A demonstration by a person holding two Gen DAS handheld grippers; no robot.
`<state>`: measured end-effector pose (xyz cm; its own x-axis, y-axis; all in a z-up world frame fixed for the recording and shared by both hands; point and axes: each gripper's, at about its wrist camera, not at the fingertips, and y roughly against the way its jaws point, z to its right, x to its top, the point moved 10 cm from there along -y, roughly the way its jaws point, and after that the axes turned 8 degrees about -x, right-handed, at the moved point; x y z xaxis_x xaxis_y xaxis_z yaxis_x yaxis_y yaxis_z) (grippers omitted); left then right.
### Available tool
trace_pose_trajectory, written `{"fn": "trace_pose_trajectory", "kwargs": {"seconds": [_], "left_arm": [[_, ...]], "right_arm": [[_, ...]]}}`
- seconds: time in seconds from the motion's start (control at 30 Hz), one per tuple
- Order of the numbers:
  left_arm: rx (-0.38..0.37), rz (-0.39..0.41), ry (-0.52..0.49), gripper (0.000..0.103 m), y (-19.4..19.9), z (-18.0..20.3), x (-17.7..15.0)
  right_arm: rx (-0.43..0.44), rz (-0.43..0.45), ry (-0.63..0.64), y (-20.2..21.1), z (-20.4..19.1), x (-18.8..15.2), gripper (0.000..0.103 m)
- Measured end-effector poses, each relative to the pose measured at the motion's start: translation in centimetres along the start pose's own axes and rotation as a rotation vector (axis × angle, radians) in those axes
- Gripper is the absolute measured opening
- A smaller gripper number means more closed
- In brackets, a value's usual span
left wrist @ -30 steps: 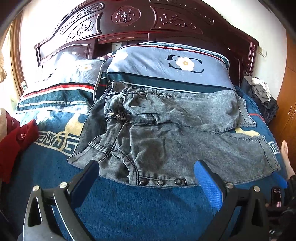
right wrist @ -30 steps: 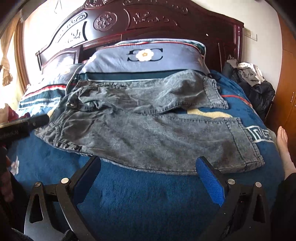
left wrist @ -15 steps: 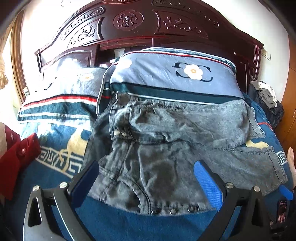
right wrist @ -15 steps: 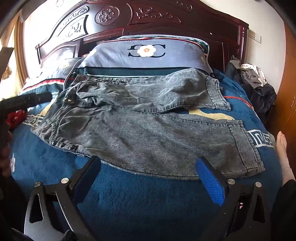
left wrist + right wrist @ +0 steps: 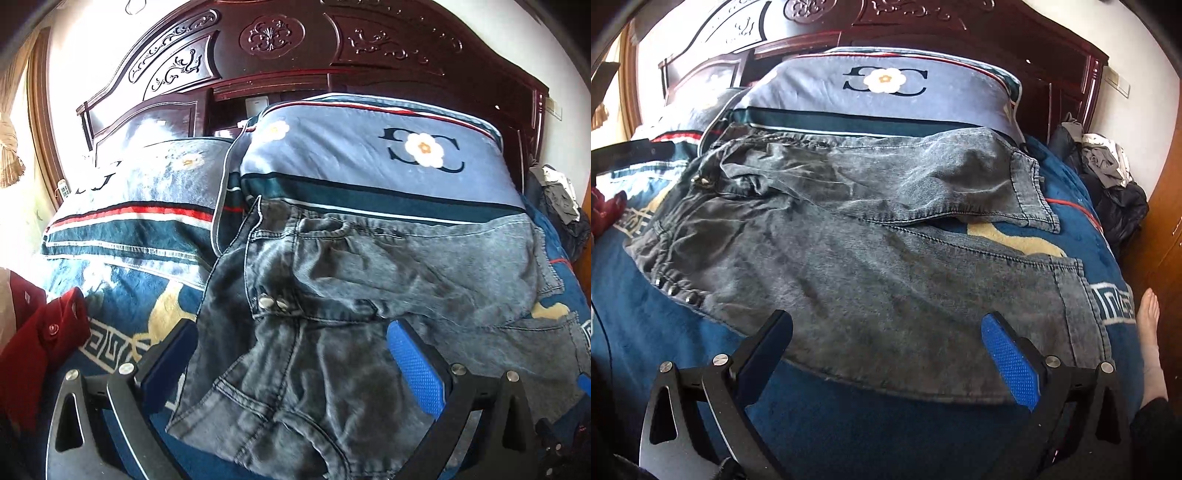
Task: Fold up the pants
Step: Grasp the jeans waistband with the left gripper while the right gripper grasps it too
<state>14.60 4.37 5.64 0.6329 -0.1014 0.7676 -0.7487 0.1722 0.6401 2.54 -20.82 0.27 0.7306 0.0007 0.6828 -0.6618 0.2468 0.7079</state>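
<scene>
Grey pants [image 5: 369,295] spread under left hand-held gripper [image 5: 295,354]

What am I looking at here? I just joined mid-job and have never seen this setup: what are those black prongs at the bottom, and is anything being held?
There is no robot arm. A person holds a two-finger tool in each hand, and each tool carries a wide-angle camera that looks forward along its fingers. The black prongs with blue pads are those fingers.

One picture is from the left tool, the other from the right tool. Both tools are open and hold nothing.

On the blue blanket lie grey denim pants, spread out with the waist to the left and the two legs running right. The left tool is over the waist end, the right tool near the lower leg's edge. Behind are two pillows and a carved headboard. A red garment lies at the left, a pile of dark clothes at the right, beside a bare foot.
</scene>
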Motion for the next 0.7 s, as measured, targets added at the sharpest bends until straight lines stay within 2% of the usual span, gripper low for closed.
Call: {"fn": "trace_pose_trajectory", "kwargs": {"seconds": [0.17, 0.33, 0.4, 0.53, 0.63, 0.7], "left_arm": [[0.015, -0.014, -0.021, 0.103, -1.7, -0.8, 0.9], [0.027, -0.065, -0.023, 0.103, -4.2, -2.7, 2.0], [0.024, -0.099, 0.015, 0.103, -5.5, -3.9, 2.1], [0.005, -0.170, 0.155, 0.103, -8.4, -7.2, 2.0], [0.012, -0.176, 0.223, 0.103, -9.8, -9.1, 2.8], [0.025, -0.160, 0.215, 0.103, -10.7, -9.6, 4.1]], "right_arm": [[0.010, -0.008, 0.015, -1.4, 0.0, 1.3, 0.103], [0.072, -0.036, -0.042, -3.0, 0.7, 4.1, 0.103], [0.093, -0.056, -0.074, -4.1, 1.3, 5.7, 0.103], [0.113, -0.081, -0.122, -6.9, 2.9, 9.5, 0.103], [0.090, -0.084, -0.110, -9.1, 4.2, 12.1, 0.103], [0.053, -0.099, -0.098, -11.2, 5.3, 13.6, 0.103]]}}
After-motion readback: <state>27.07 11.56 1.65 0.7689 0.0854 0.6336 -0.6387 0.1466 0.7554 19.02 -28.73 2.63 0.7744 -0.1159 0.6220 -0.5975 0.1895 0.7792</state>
